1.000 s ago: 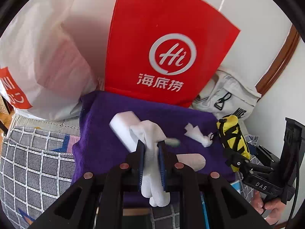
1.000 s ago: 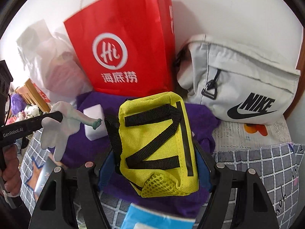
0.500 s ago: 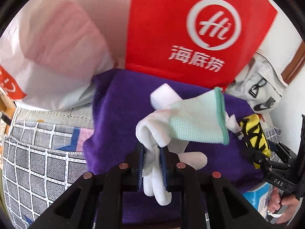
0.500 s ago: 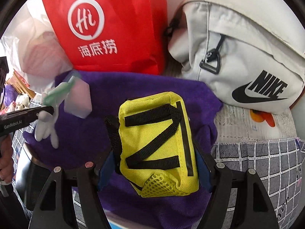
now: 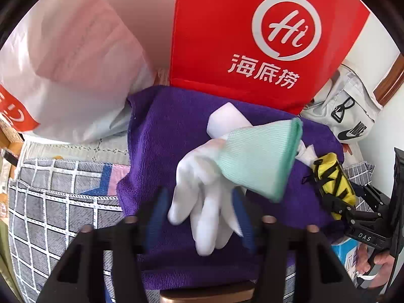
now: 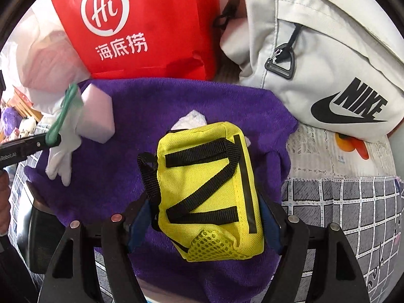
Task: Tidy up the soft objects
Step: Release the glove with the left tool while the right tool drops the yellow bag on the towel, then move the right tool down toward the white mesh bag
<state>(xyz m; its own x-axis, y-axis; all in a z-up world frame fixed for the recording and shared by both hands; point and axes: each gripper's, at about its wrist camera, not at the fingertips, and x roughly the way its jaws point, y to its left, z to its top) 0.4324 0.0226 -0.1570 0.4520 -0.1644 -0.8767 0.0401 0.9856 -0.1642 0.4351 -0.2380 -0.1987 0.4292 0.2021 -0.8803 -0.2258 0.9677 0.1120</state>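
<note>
Both grippers: black frames, copper-coloured rivets, blue pads (image 5: 156, 212) lining the jaws.

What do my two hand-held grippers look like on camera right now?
Both are black plastic frames with copper-coloured rivets and blue pads. The left hand-held gripper shows white lettering on its side in the right wrist view; the right hand-held gripper reads "DAS" in the left wrist view.

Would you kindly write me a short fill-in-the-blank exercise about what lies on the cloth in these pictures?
1. The white glove has a cuff edged in ____.
2. The yellow pouch between the right hand-held gripper fingers carries ____ straps.
3. Both lie over a ____ towel.
4. Behind the towel stands a ____ paper bag with a white logo.

Missing words: green; black; purple; red
</note>
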